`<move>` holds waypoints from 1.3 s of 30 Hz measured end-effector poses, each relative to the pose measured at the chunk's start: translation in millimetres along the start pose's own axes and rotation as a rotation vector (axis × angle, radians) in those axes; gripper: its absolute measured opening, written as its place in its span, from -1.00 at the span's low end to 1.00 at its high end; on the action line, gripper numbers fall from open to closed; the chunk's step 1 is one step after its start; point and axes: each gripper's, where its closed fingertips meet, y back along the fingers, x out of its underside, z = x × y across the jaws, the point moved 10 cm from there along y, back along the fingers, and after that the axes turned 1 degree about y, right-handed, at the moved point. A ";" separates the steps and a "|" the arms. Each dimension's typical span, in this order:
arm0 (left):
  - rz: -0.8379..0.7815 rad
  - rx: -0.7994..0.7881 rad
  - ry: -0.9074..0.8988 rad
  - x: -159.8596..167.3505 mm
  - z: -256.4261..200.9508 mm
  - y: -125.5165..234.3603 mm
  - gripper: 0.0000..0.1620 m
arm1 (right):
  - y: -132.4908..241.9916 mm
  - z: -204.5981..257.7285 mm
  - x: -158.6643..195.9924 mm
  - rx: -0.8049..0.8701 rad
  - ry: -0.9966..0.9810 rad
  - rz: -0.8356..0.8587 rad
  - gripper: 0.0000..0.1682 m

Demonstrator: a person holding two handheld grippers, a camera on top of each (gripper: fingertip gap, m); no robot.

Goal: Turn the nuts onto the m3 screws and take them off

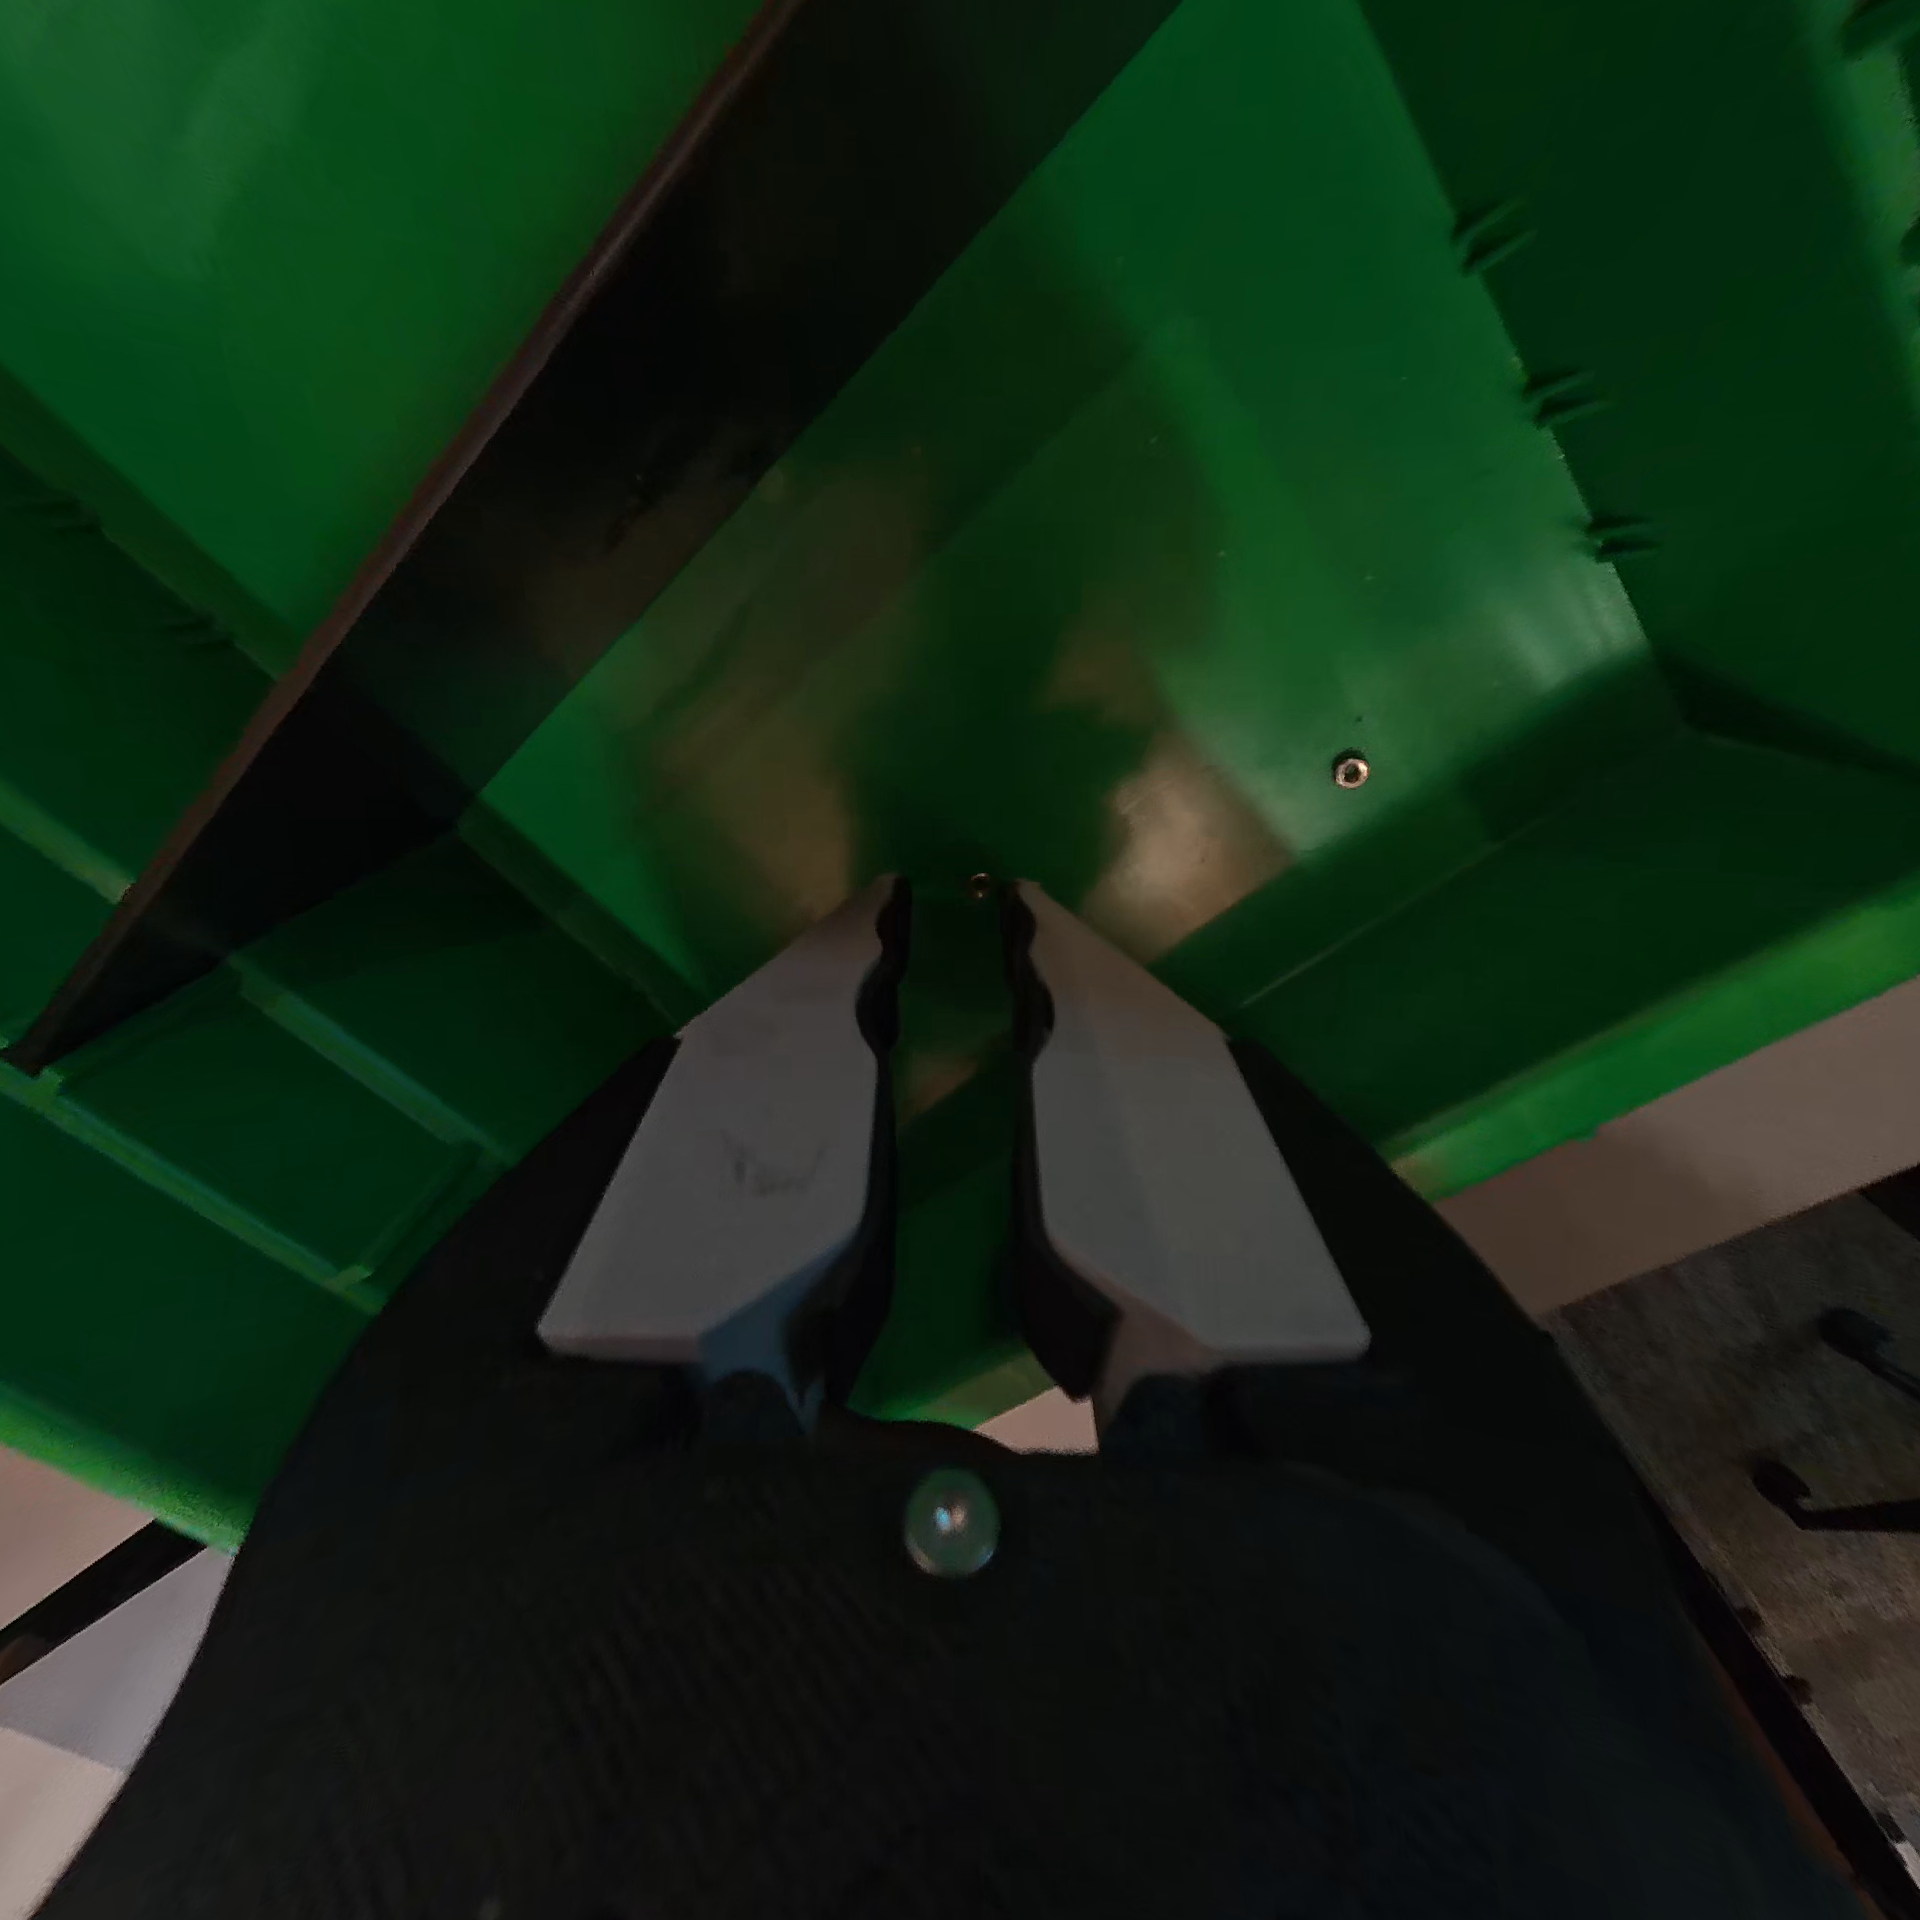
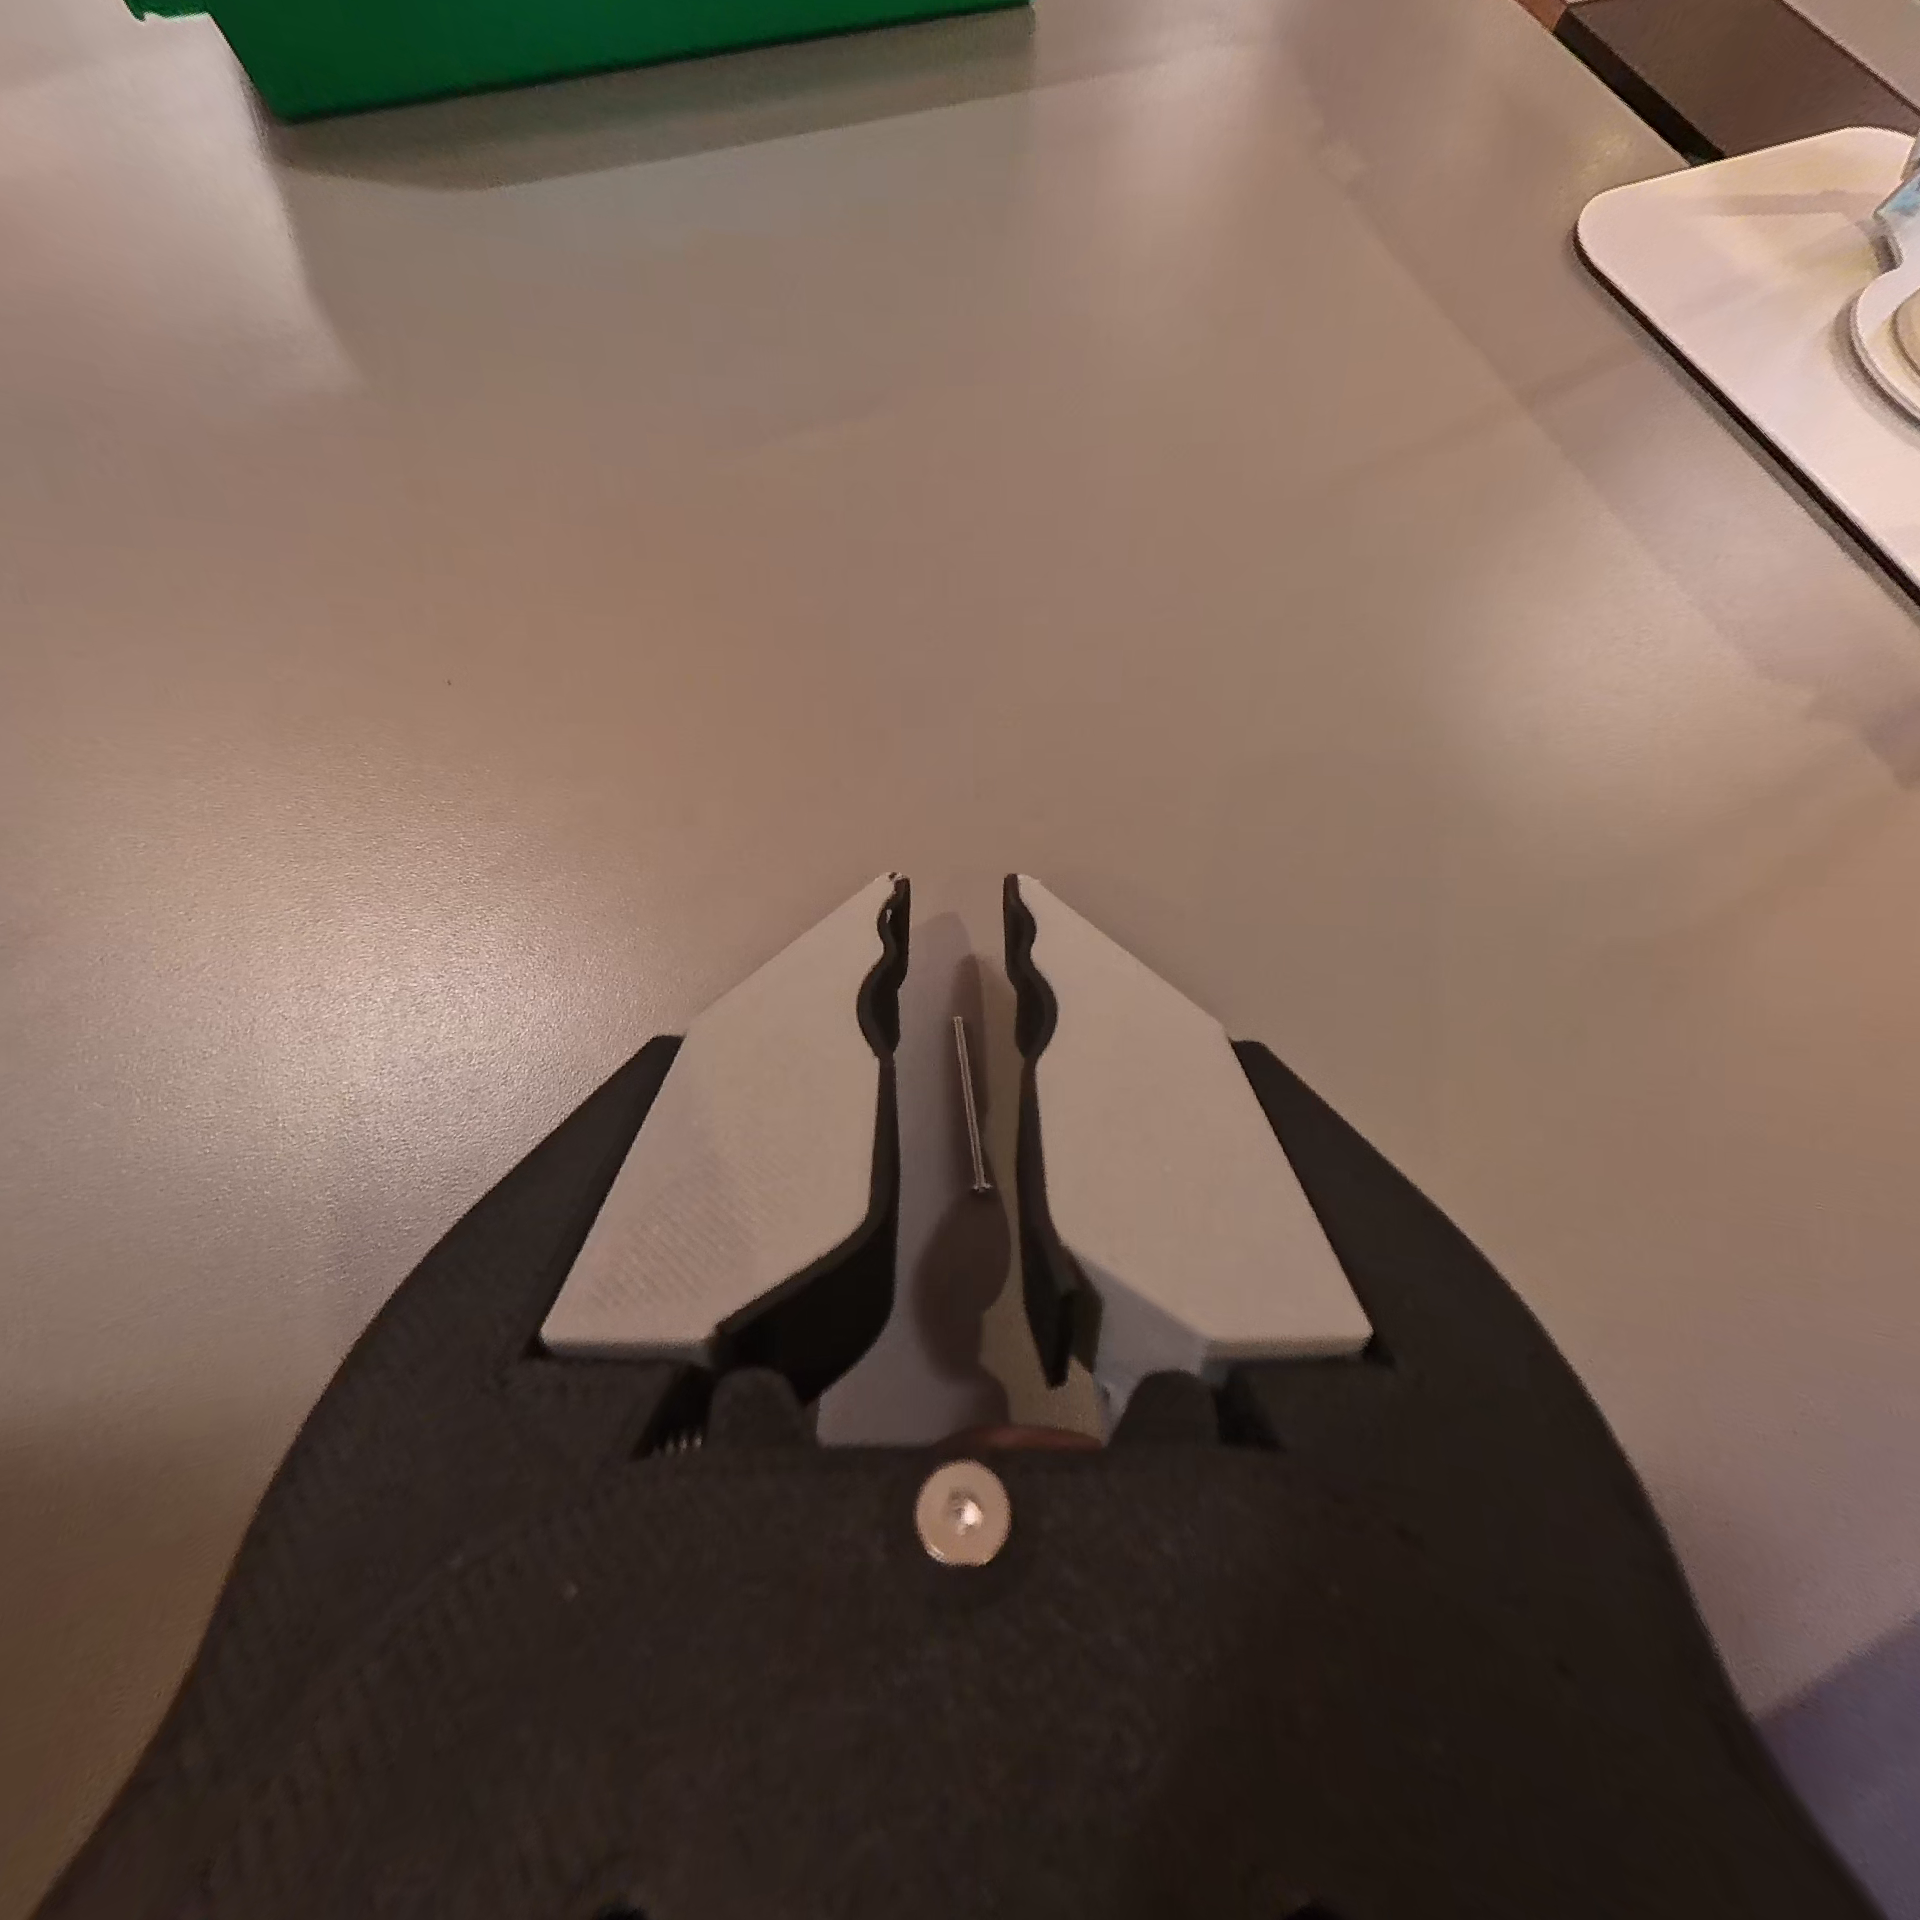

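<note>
In the left wrist view my left gripper (image 1: 956,889) reaches down into a green bin (image 1: 1299,468). Its jaws stand slightly apart and hold nothing. A small metal nut (image 1: 980,885) lies on the bin floor right at the fingertips, closer to the right one. A second nut (image 1: 1350,770) lies on the floor farther right. In the right wrist view my right gripper (image 2: 956,883) hangs low over the grey table (image 2: 727,520), jaws slightly apart. A thin long screw (image 2: 968,1103) lies on the table between the fingers, touching neither.
A black divider (image 1: 540,540) crosses the green bin to the left of the left gripper. The bin's ribbed wall (image 1: 1714,364) rises on the right. In the right wrist view the green bin (image 2: 623,52) stands at the far edge and a white tray (image 2: 1714,312) at the right. There is about 45 cm between the tips of the two grippers.
</note>
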 end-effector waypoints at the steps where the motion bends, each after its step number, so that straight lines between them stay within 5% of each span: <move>1: 0.005 -0.003 -0.002 0.1 -0.1 -0.7 -0.79 | -0.1 -0.1 -0.1 0.001 0.000 0.000 -0.82; 39: -0.058 -0.057 0.009 -0.8 3.3 8.3 -1.00 | -0.3 1.4 -0.1 0.002 0.006 0.003 -0.82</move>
